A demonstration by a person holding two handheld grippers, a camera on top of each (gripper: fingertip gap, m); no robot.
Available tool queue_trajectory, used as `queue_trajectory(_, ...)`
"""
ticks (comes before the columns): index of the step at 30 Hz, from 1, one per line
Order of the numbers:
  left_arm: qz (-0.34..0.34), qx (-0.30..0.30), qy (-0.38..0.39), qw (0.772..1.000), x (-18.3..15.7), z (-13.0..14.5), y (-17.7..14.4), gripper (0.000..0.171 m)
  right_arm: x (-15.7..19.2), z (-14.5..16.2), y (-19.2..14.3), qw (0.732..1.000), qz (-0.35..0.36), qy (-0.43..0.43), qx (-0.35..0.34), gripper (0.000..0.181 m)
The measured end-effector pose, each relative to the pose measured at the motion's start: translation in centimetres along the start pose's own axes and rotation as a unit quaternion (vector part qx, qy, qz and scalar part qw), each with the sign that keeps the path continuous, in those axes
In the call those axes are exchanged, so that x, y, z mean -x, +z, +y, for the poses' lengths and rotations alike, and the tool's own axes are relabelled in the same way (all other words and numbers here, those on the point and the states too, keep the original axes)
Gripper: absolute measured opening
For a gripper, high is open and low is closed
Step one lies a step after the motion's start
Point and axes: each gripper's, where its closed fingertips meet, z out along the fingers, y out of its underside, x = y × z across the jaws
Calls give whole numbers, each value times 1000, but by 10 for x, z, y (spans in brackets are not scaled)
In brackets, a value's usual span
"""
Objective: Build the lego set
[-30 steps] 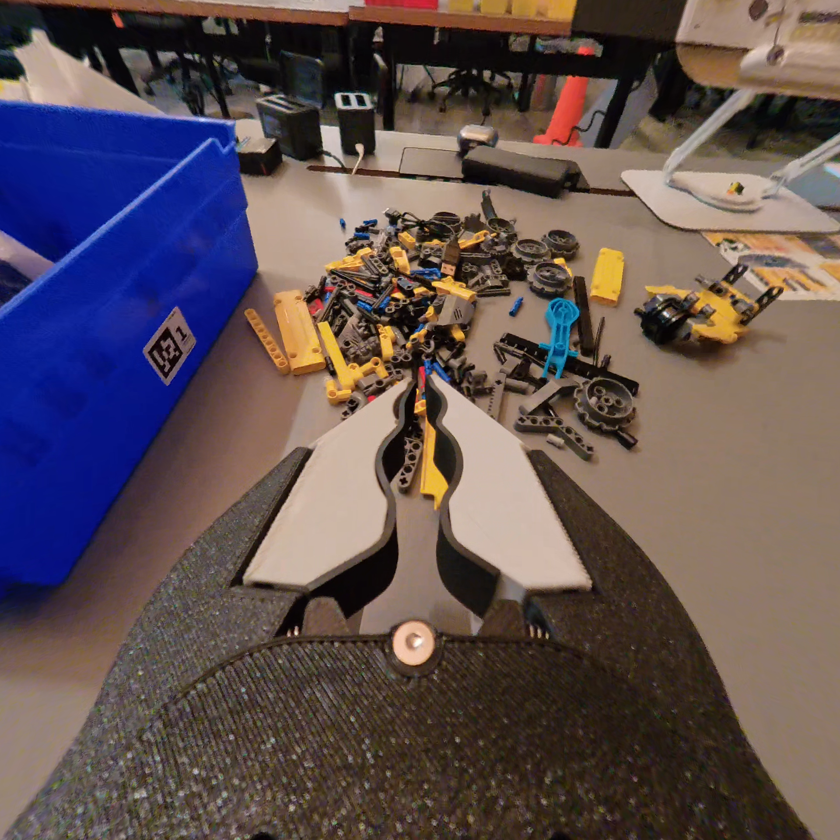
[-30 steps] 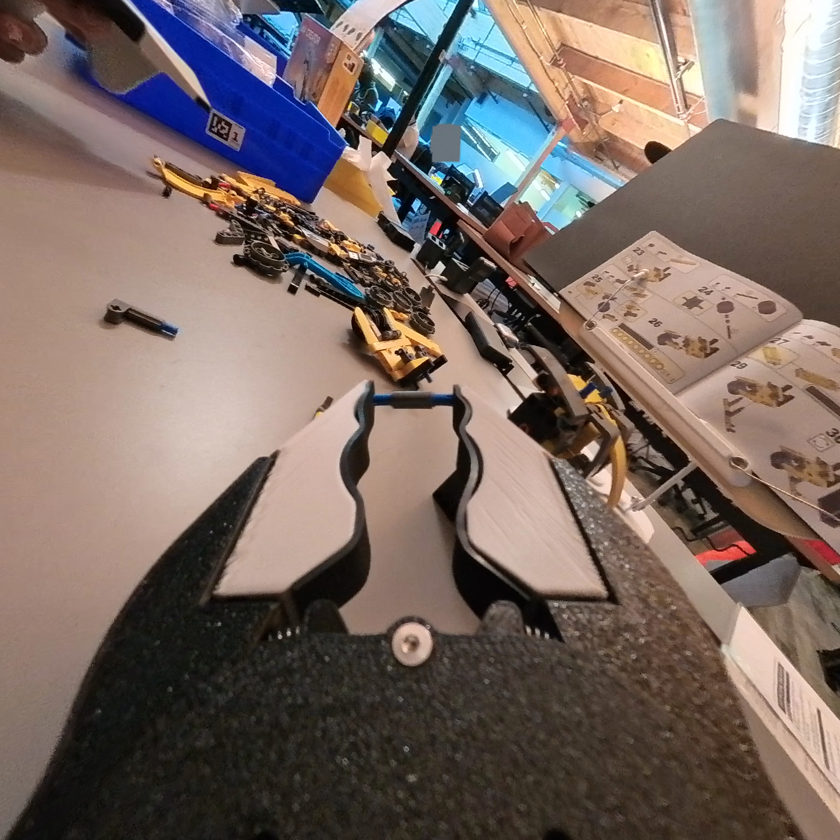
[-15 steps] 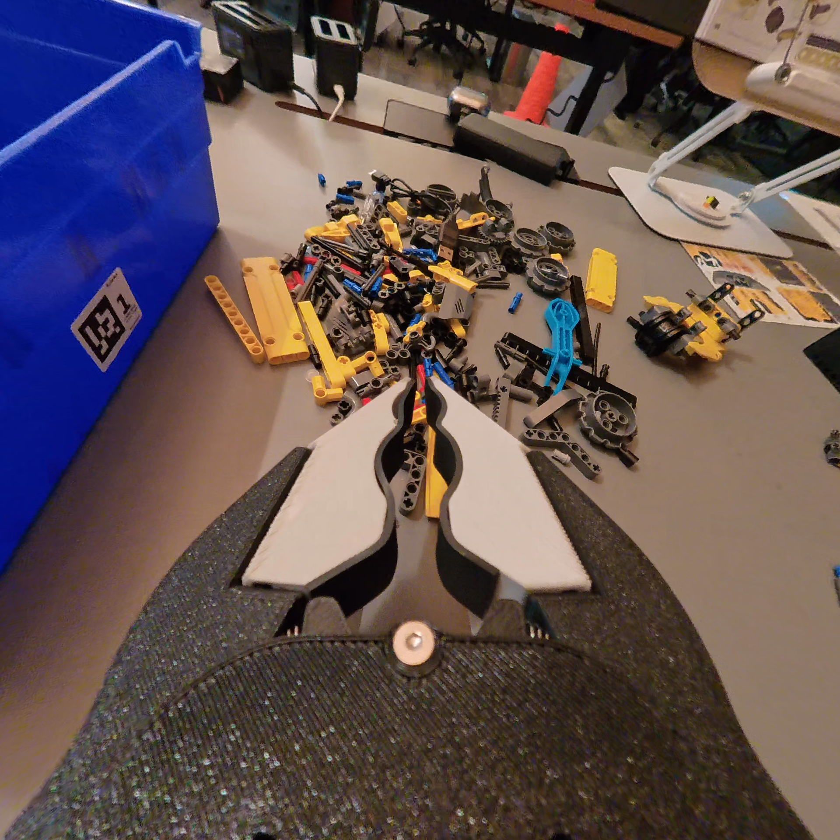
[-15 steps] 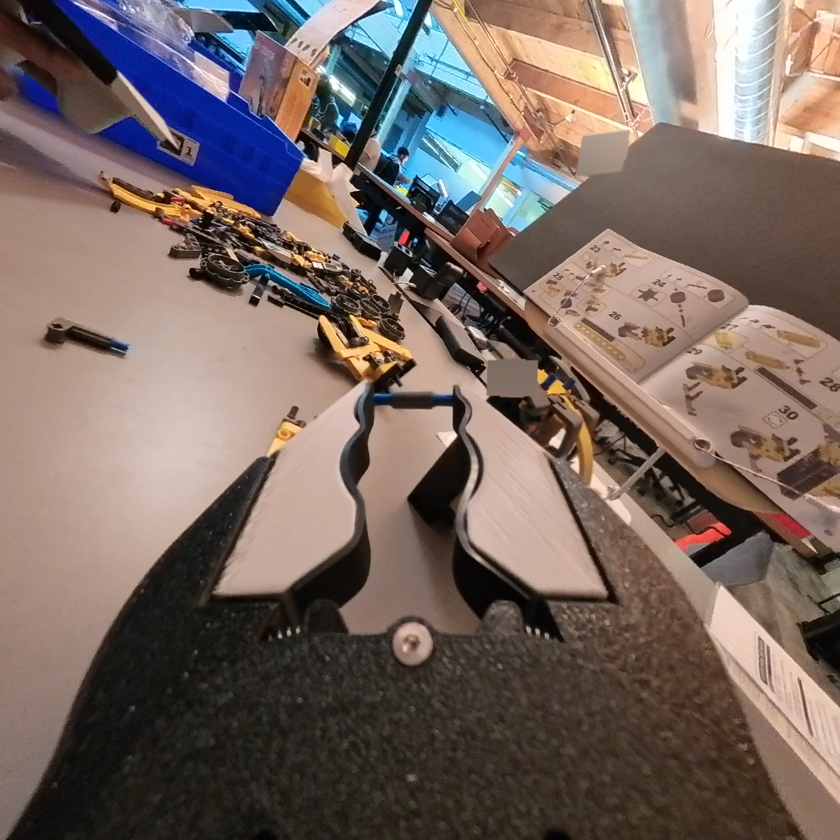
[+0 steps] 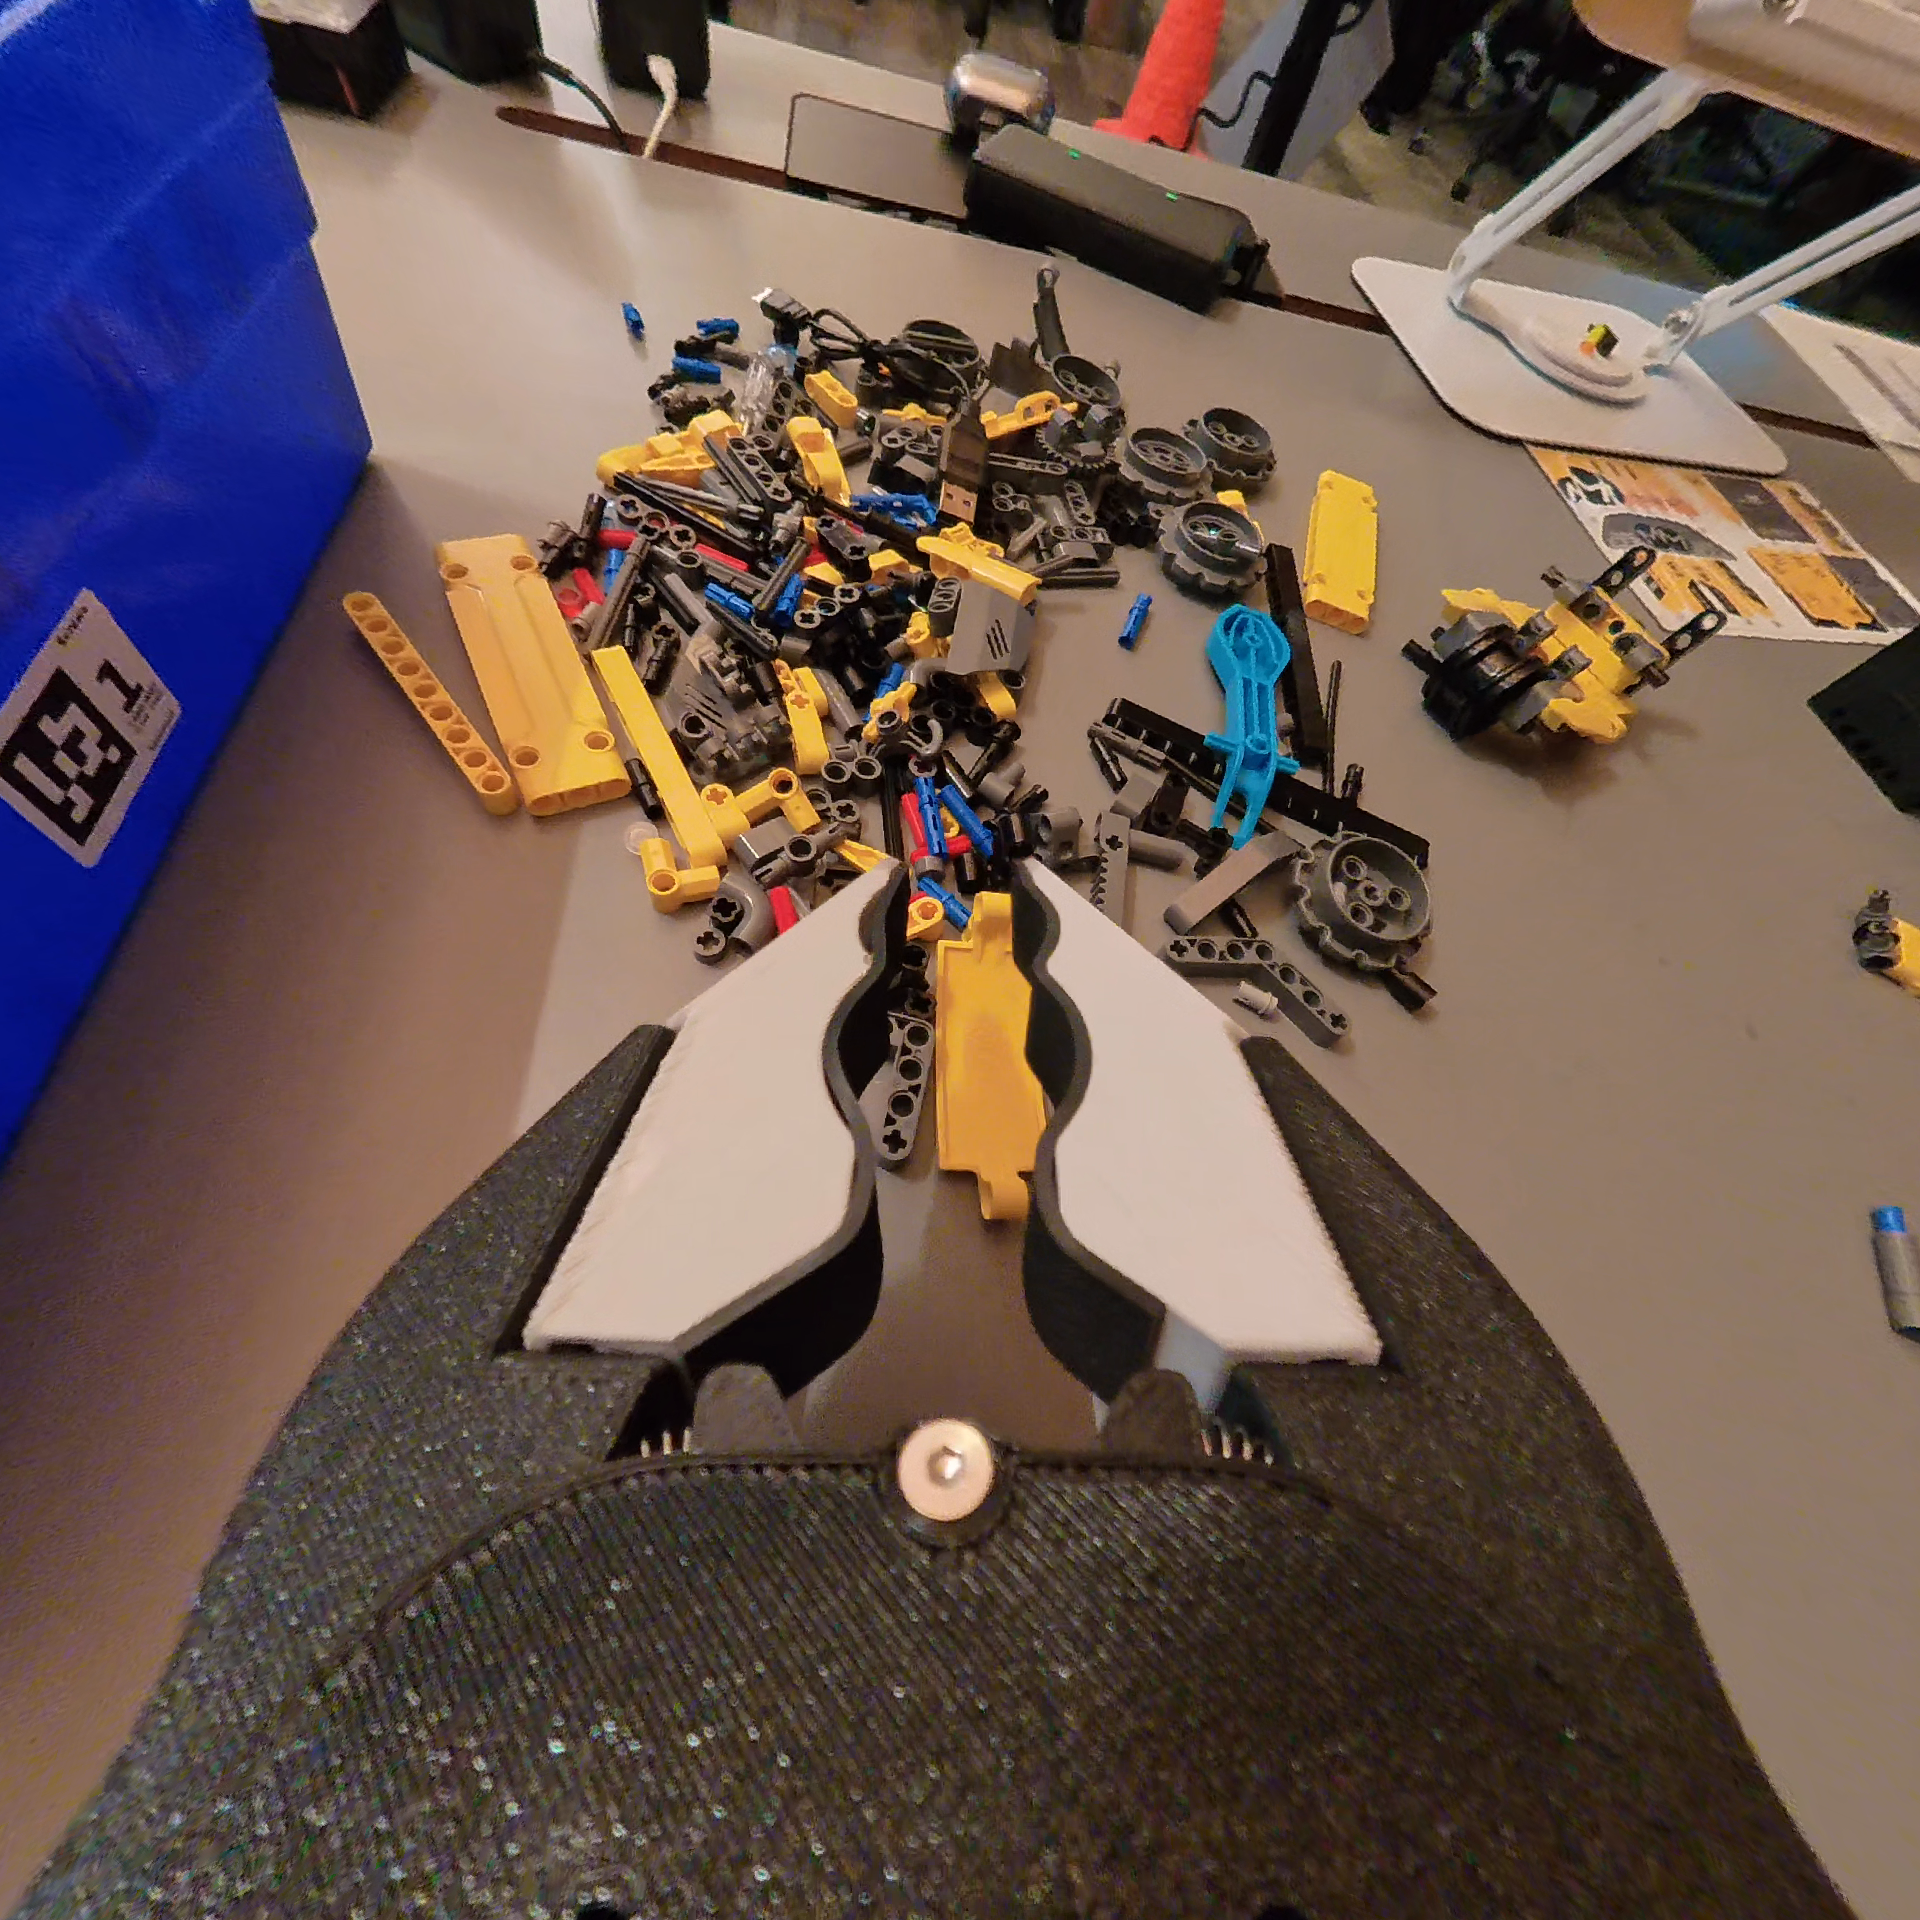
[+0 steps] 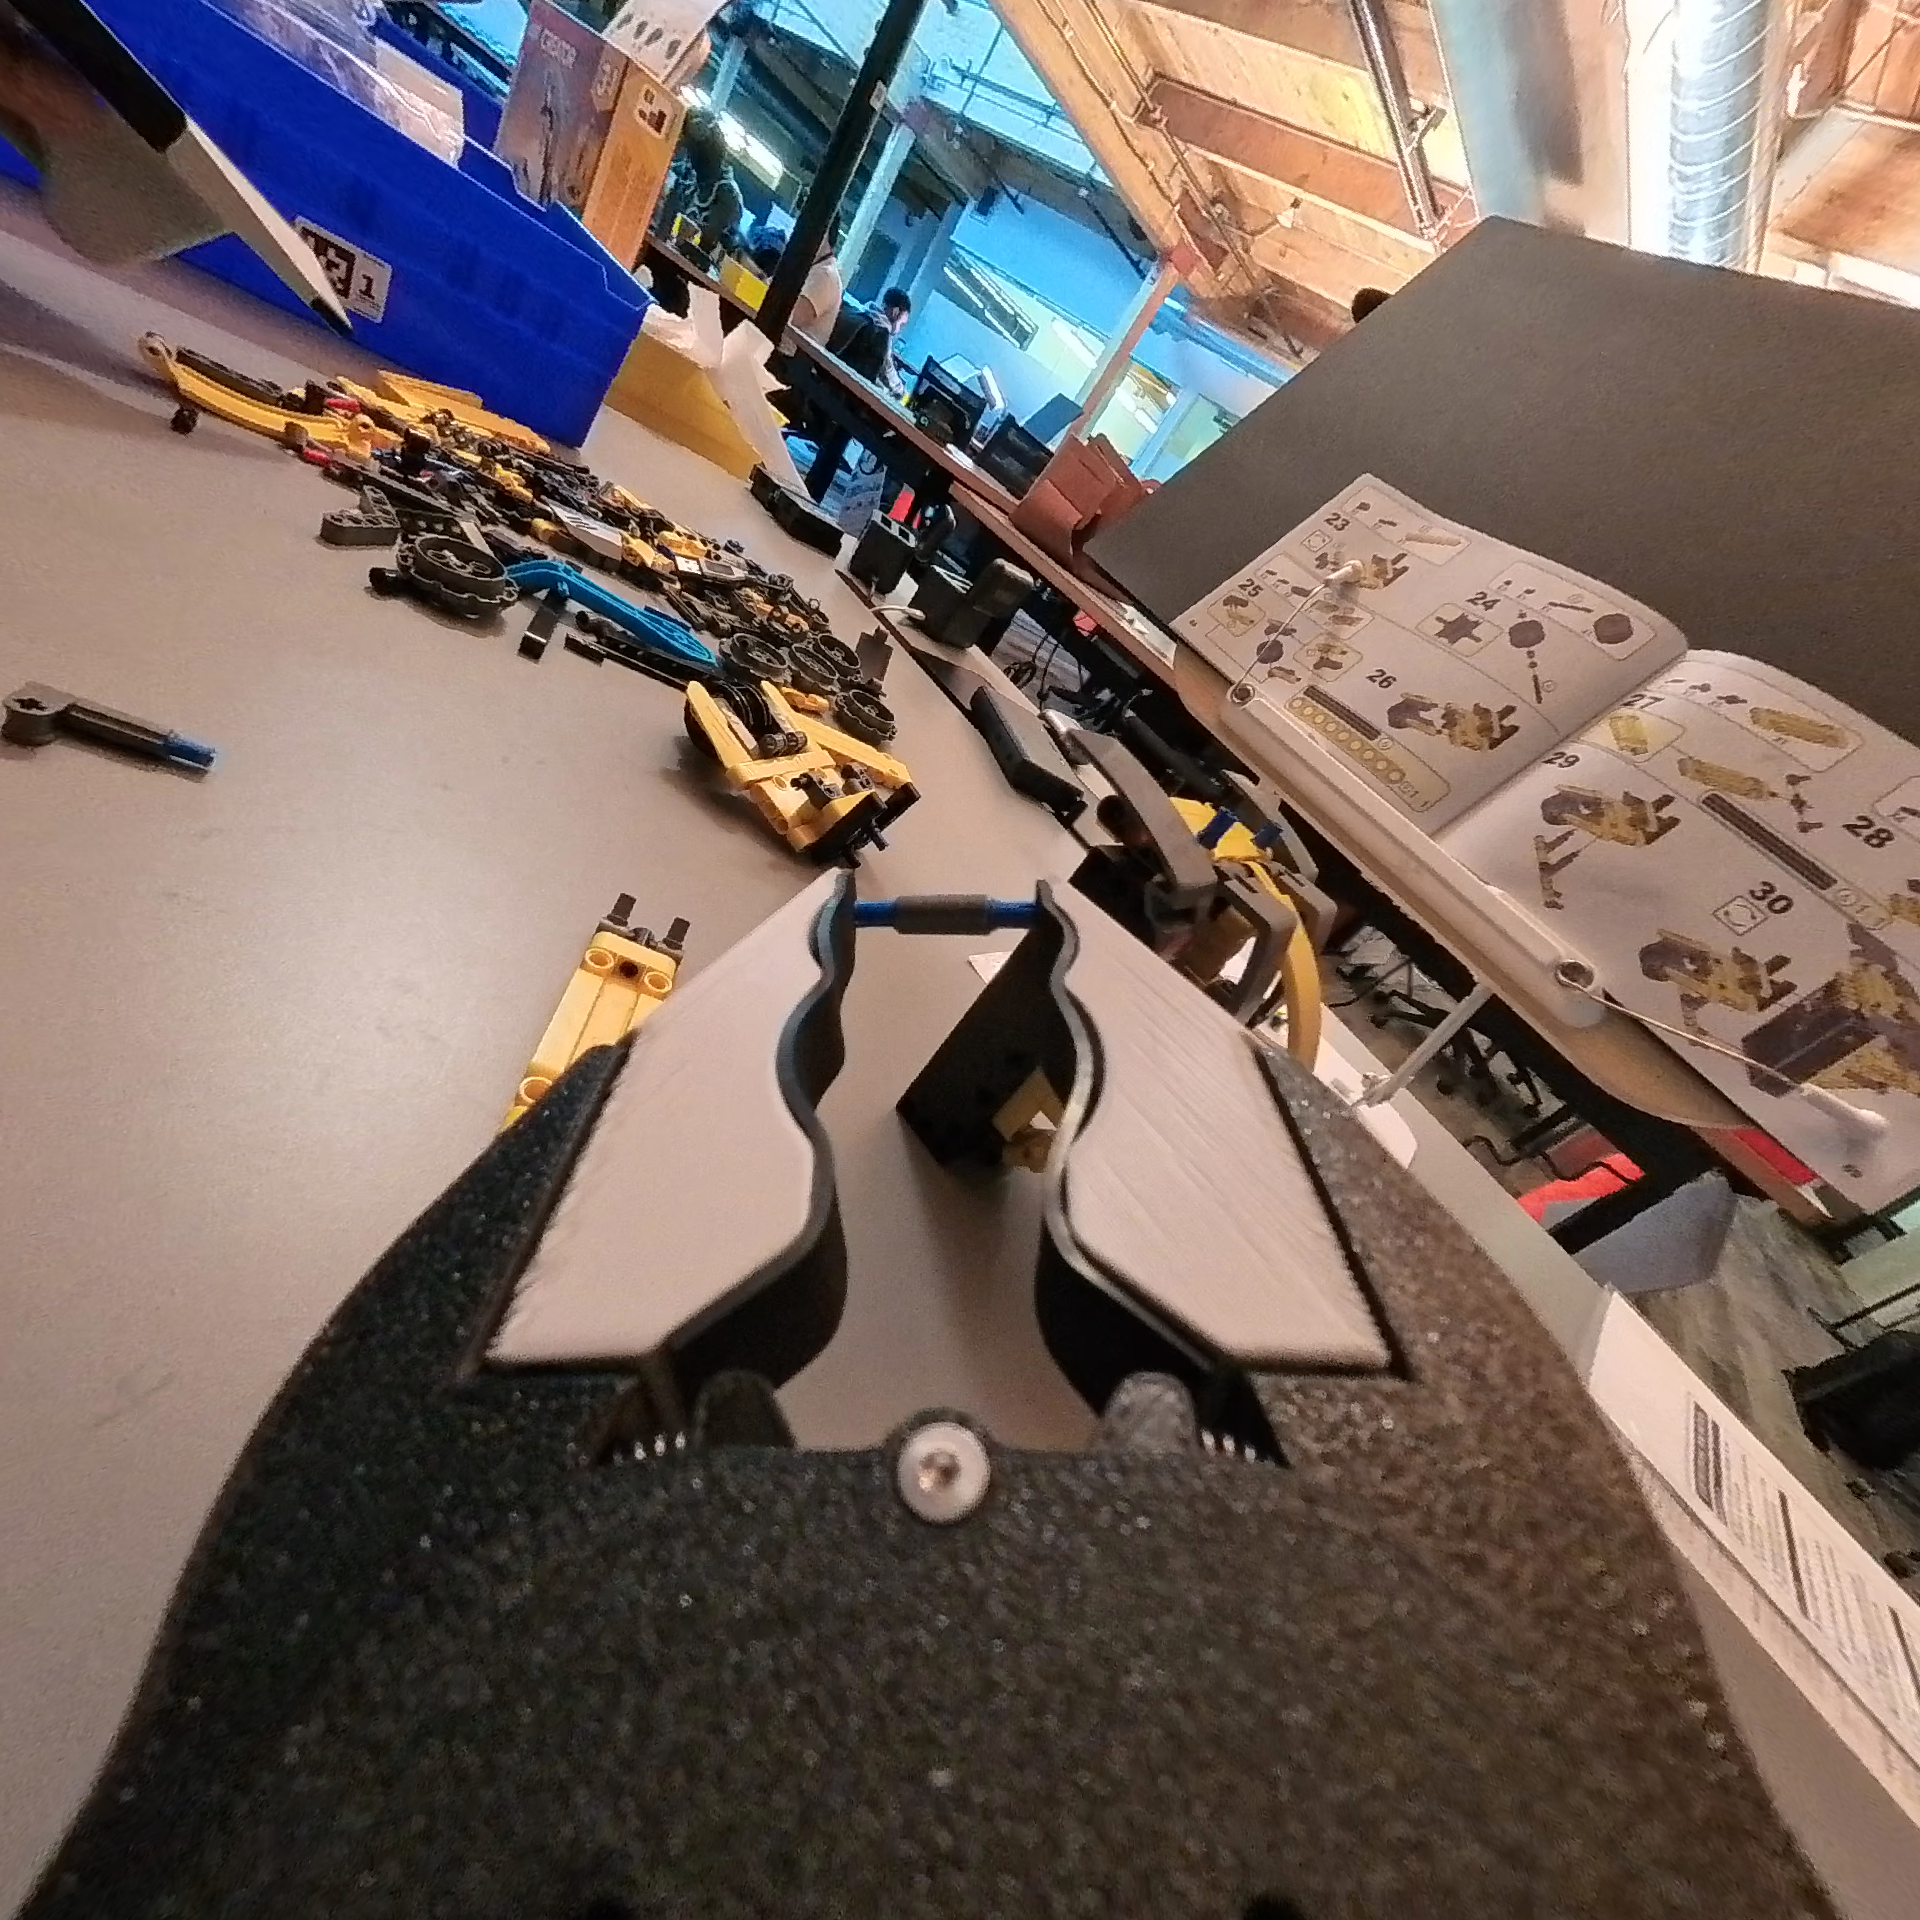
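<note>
A pile of small yellow, black, grey and blue building parts point(image 5: 883, 623) lies on the grey table point(image 5: 364, 1039). My left gripper point(image 5: 958, 883) hovers low over the near edge of the pile, its jaws a little apart. A yellow panel point(image 5: 987, 1060) and a dark grey beam point(image 5: 904, 1081) lie on the table and show between the fingers. My right gripper point(image 6: 940, 914) is shut on a thin blue-and-grey axle point(image 6: 940, 914), held crosswise between its fingertips above the table. A black block point(image 6: 982, 1060) stands just under its right finger.
A blue bin point(image 5: 156, 416) stands at the left. A part-built yellow model point(image 5: 1538, 665) sits right of the pile and shows in the right wrist view point(image 6: 800, 769). An open instruction booklet point(image 6: 1558, 748) rests on a stand. A yellow panel point(image 6: 603, 997) and a grey lever point(image 6: 94, 727) lie loose. Tip to tip, the grippers are about 40 cm apart. My left tips are about 40 cm from the black block point(image 6: 982, 1060), my right tips only 9 cm.
My left gripper has moved forward and lower over the pile, and its jaws have opened slightly. My right gripper has moved forward along the table with the axle still held.
</note>
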Motion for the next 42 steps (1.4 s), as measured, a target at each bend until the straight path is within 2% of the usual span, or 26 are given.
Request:
queue_trajectory(8,-10,-1,28,1000,-4,0,0,16,-3,2,0,1000,3,3,3,34)
queue_trajectory(14,-21,-27,78,996,-13,-7,-2,11,-6,4,0,1000,5,4,8,34)
queue_trajectory(18,-31,-15,109,993,-17,-3,1,11,-11,7,0,1000,11,12,11,33)
queue_trajectory(21,-25,-54,124,990,-24,-13,-3,8,-15,9,-1,1000,15,11,14,33)
queue_trajectory(24,-40,-71,104,991,-17,-18,-6,7,-18,11,-1,1000,19,17,16,33)
queue_trajectory(28,-39,-56,99,993,-16,-15,-2,8,-22,12,-1,999,22,22,17,34)
queue_trajectory(42,-59,-15,169,984,-25,-3,9,10,-22,12,-1,999,18,24,16,33)
